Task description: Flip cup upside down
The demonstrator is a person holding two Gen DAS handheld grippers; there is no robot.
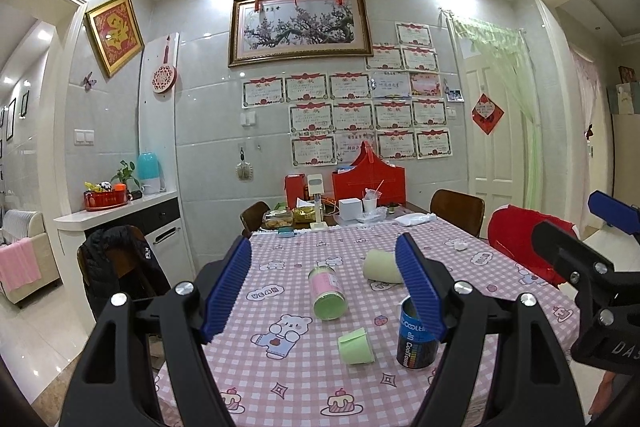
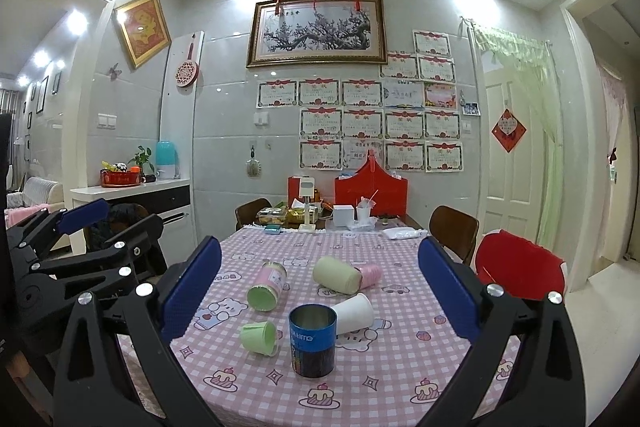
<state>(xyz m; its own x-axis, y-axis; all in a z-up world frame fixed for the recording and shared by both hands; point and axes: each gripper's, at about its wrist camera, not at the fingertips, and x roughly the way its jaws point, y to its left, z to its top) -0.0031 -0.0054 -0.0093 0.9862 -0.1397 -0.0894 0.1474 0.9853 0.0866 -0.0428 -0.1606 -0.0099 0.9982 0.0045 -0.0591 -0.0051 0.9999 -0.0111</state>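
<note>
A blue metal cup (image 2: 313, 339) stands upright, mouth up, near the table's front; it also shows in the left wrist view (image 1: 417, 341), partly behind my right-hand finger. Around it lie a small green cup (image 2: 259, 337) (image 1: 356, 345), a white paper cup (image 2: 354, 313), a pink jar with a green lid (image 2: 267, 286) (image 1: 327, 291) and a cream cup (image 2: 337, 275) (image 1: 382, 265), all on their sides. My left gripper (image 1: 325, 285) is open and empty above the table's front. My right gripper (image 2: 320, 289) is open and empty, the blue cup below between its fingers.
The table (image 2: 400, 359) has a pink checked cloth. At its far end stand a red box (image 2: 370, 187), food containers (image 2: 274, 215) and a white cup (image 2: 362, 214). Chairs ring the table, one with a red cover (image 2: 520, 267). A jacket hangs on the left chair (image 1: 120, 267).
</note>
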